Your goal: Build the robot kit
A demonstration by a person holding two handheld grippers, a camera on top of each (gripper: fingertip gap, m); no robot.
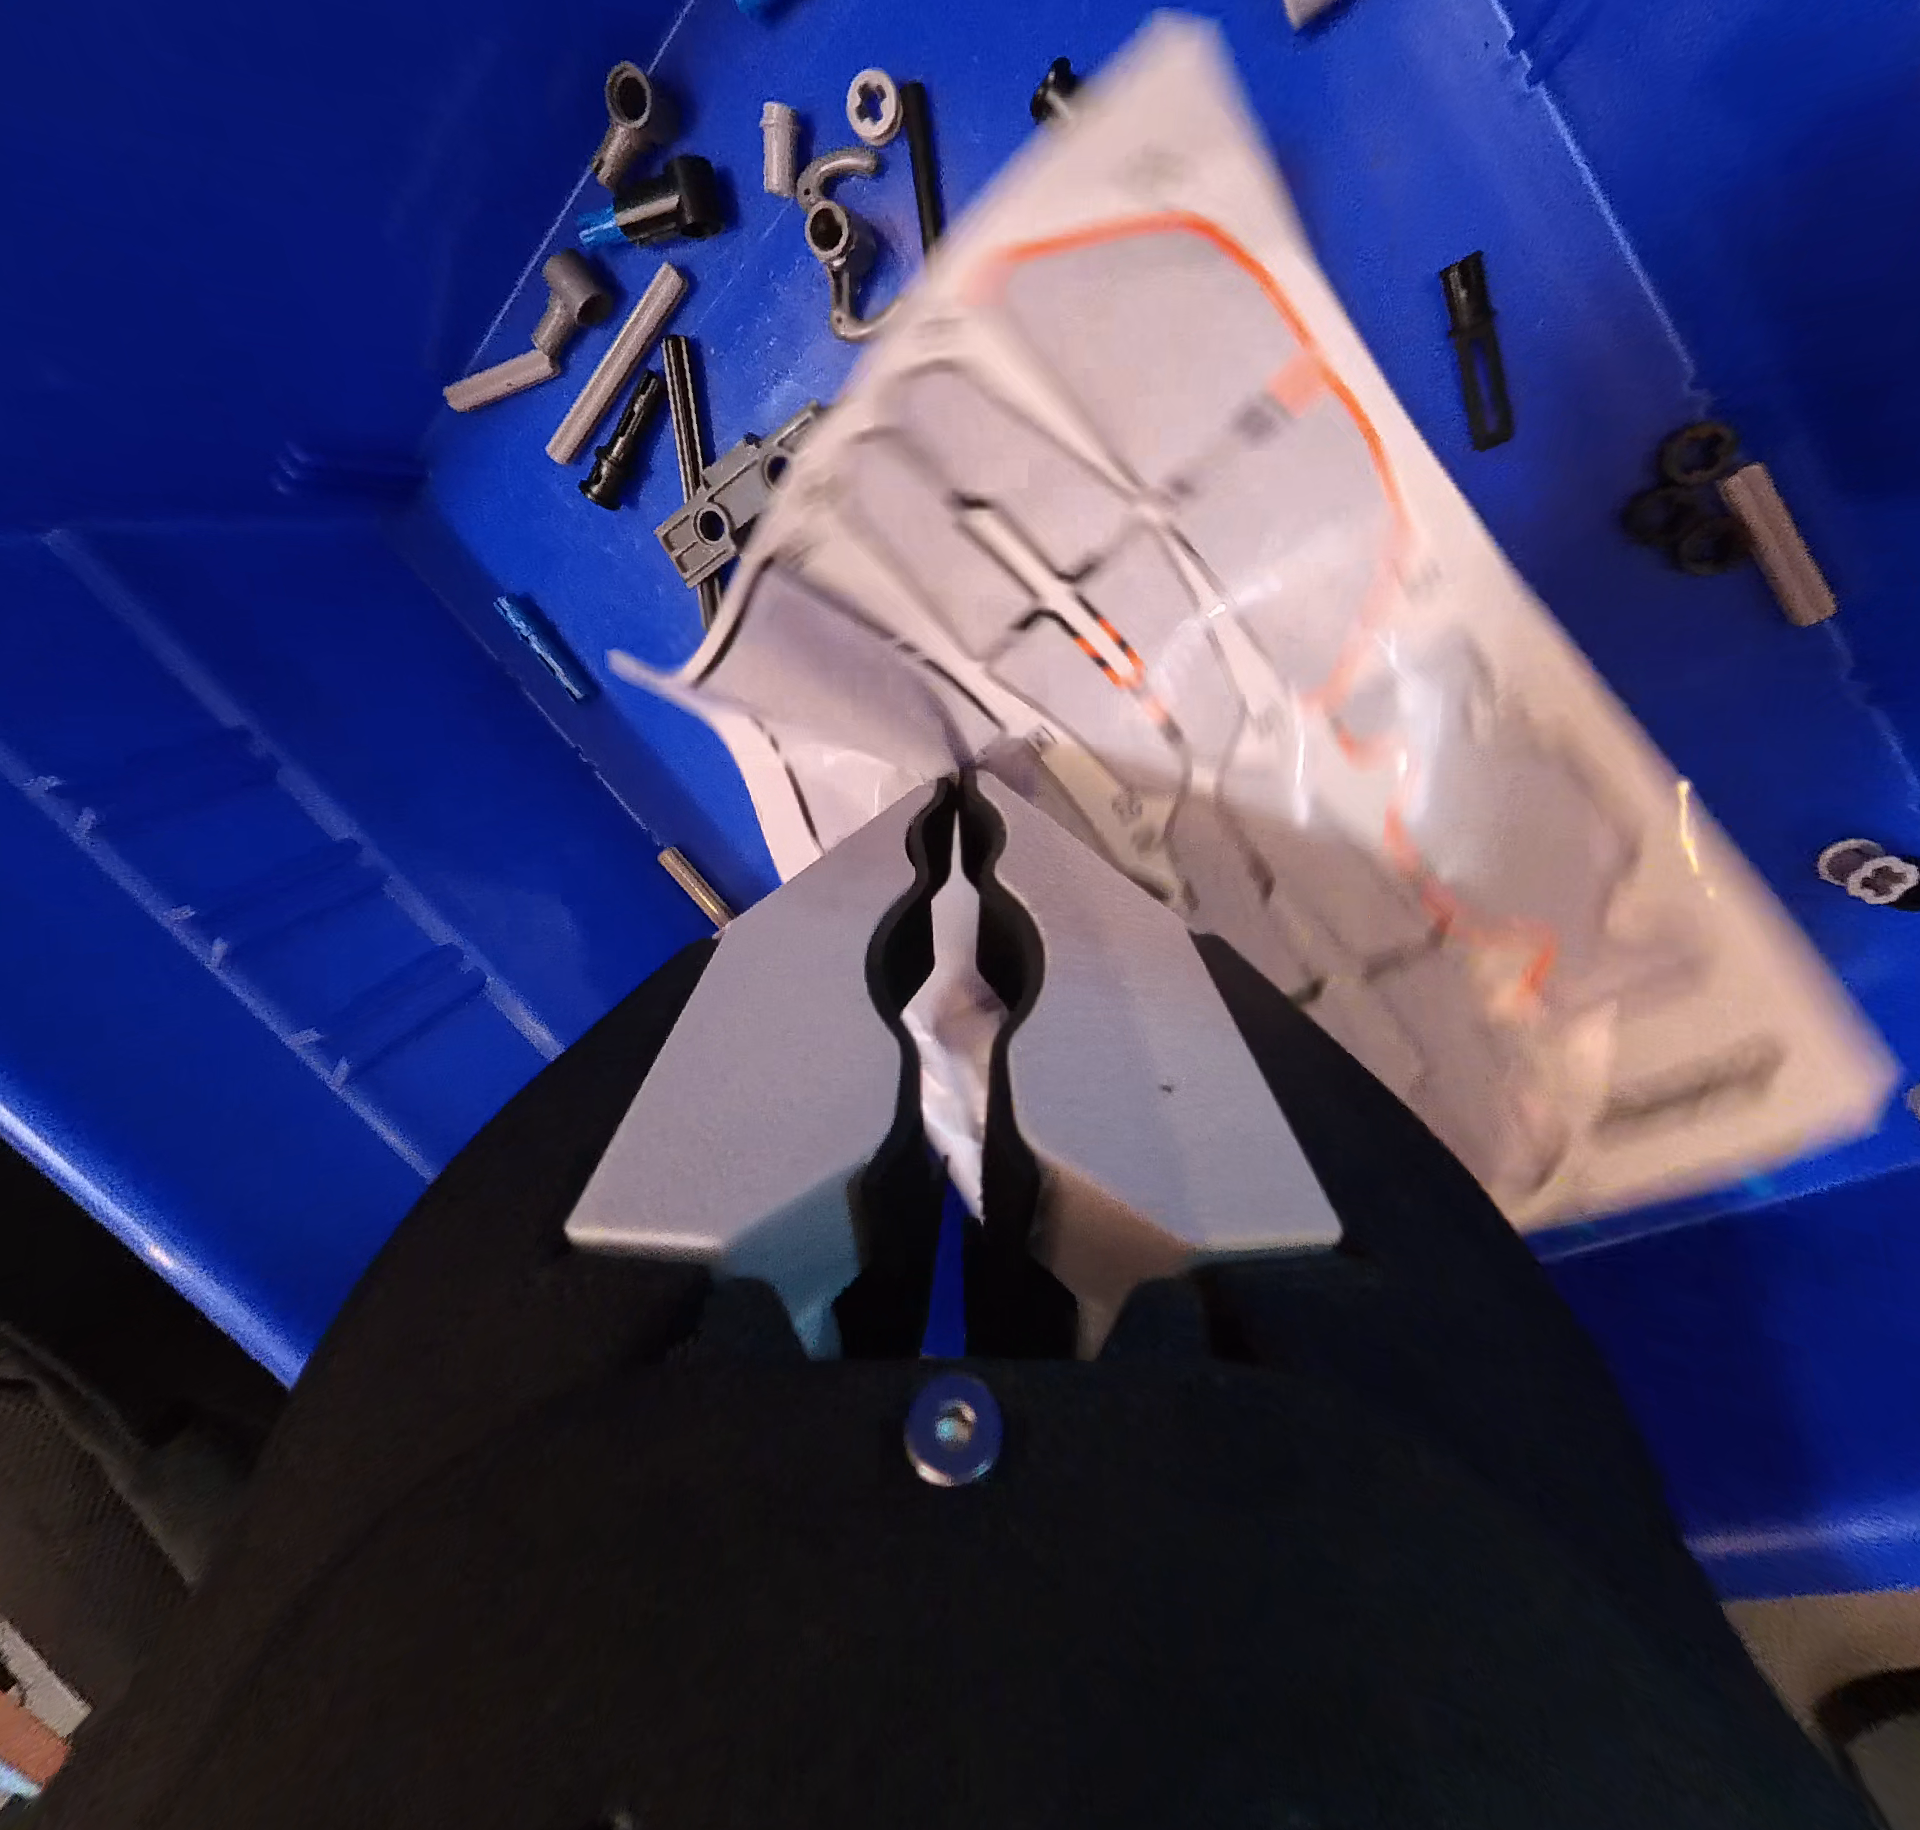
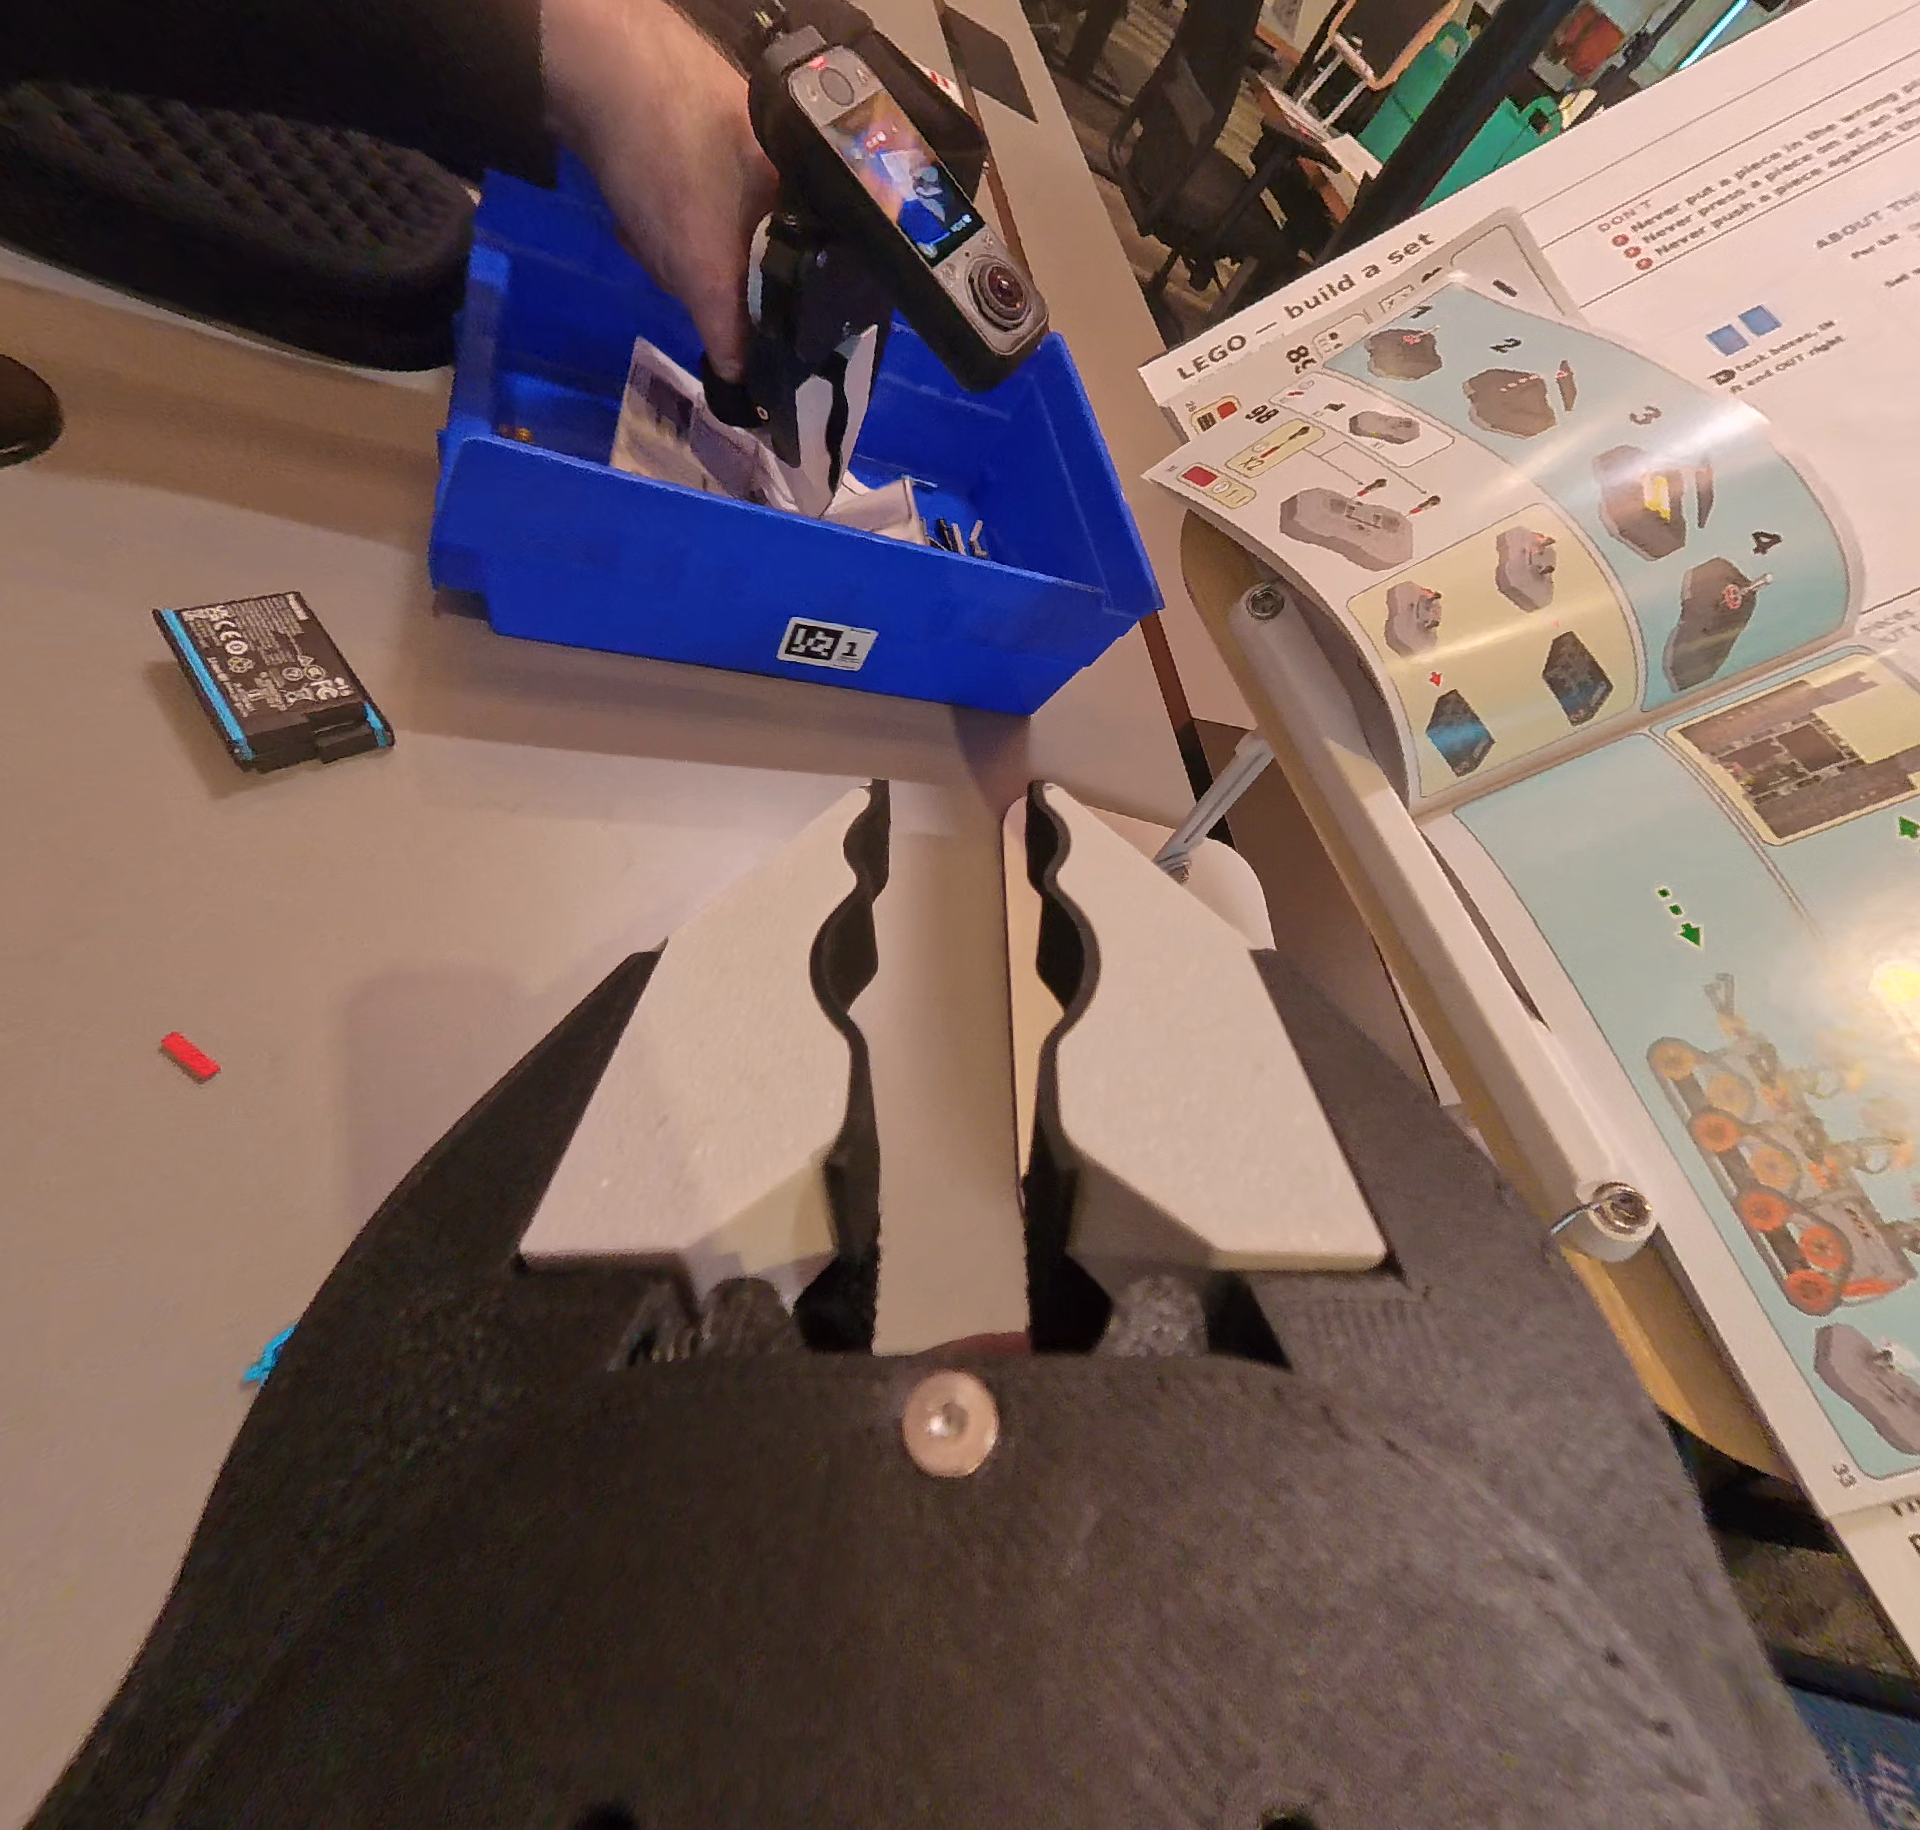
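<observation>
Many small grey and black parts [image 1: 665, 326] lie scattered on the blue bin's [image 1: 260, 430] floor, behind the clear sticker-sheet bag [image 1: 1195, 585] pinched tight in the left tool [image 1: 958, 793]. In the right wrist view, the right tool [image 2: 956, 804] hovers parted and empty above the tabletop [image 2: 520, 845], near the bin [image 2: 727, 585]; a black battery [image 2: 275, 679] lies left of the bin.

Warm indoor light is seen in both views. Left wrist view: the bagged sheet [image 1: 1195, 575] is smeared by motion blur, with glare on its plastic; the blue bin [image 1: 260, 222] is deeply saturated, its corners dim. Right wrist view: mostly sharp, soft shadows on the worktop [image 2: 416, 897], a bright glare spot on the glossy booklet [image 2: 1662, 845]. Straight edges are bowed by wide-angle distortion.
</observation>
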